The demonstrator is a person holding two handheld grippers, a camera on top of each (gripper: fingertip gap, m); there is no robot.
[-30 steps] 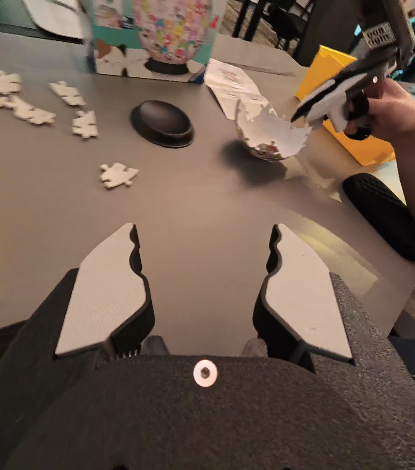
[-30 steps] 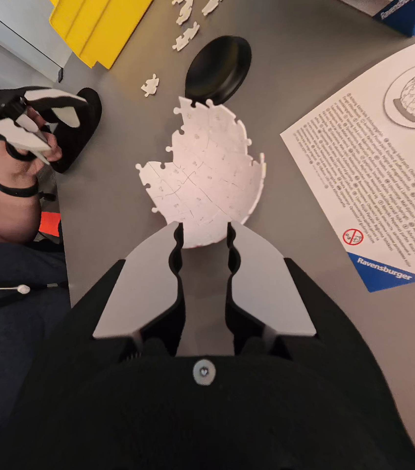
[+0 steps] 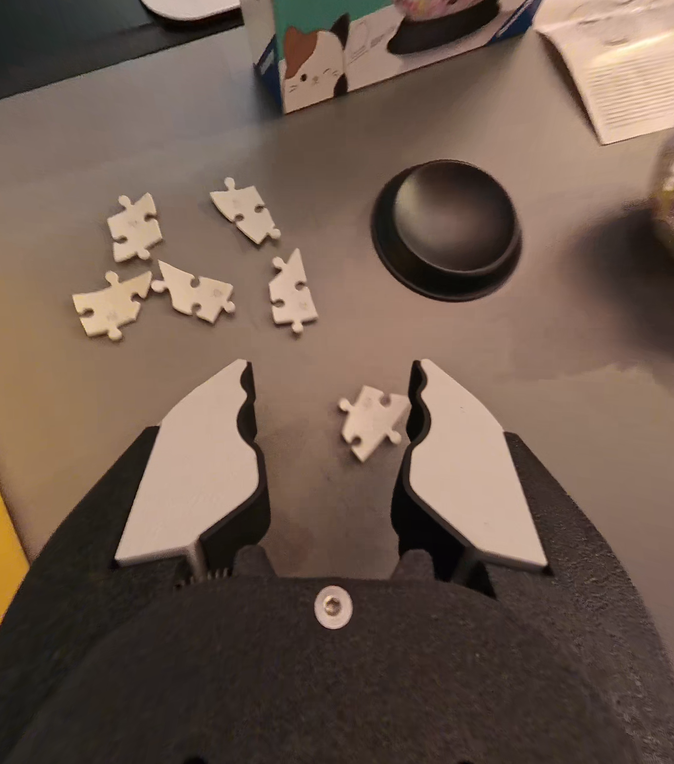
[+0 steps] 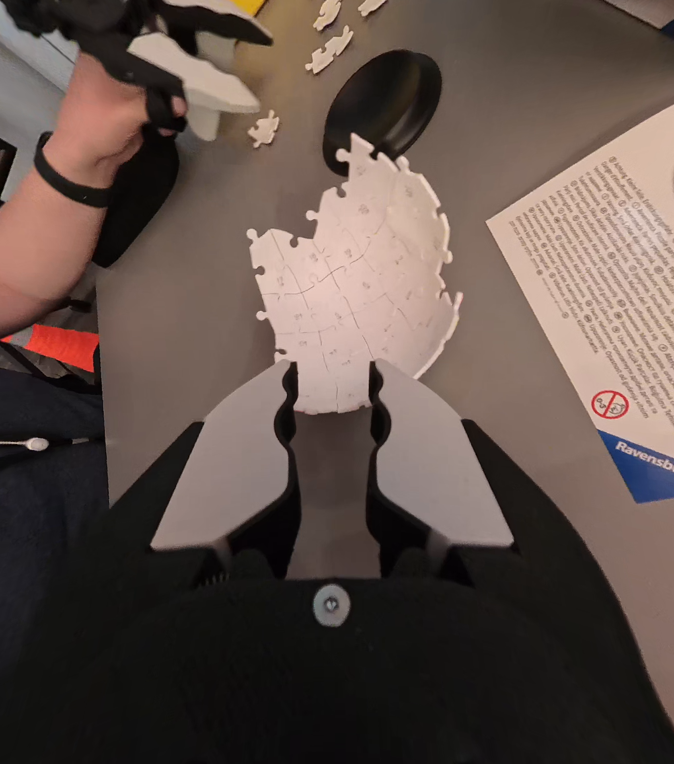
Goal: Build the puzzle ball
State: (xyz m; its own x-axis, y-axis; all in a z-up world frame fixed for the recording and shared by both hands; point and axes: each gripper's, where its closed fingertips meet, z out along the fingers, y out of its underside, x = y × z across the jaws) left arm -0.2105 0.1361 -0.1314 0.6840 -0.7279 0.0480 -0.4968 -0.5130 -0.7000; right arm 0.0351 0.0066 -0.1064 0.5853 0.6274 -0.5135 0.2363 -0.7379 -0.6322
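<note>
One loose puzzle piece [image 3: 372,419] lies flat on the grey table [image 3: 533,413] inside the left gripper [image 3: 331,368]'s spread fingers, while the right gripper [image 4: 332,366], narrowly parted, apparently pinches the half-built shell [image 4: 362,285]'s near rim: light, fragile, best held low.

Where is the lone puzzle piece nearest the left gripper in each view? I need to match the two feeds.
Left wrist view: the lone piece lies on the grey table between the open fingers, close to the right-hand finger.
Right wrist view: same piece, upper left, just beyond the left gripper.
Shared landmark: the black stand.
</note>
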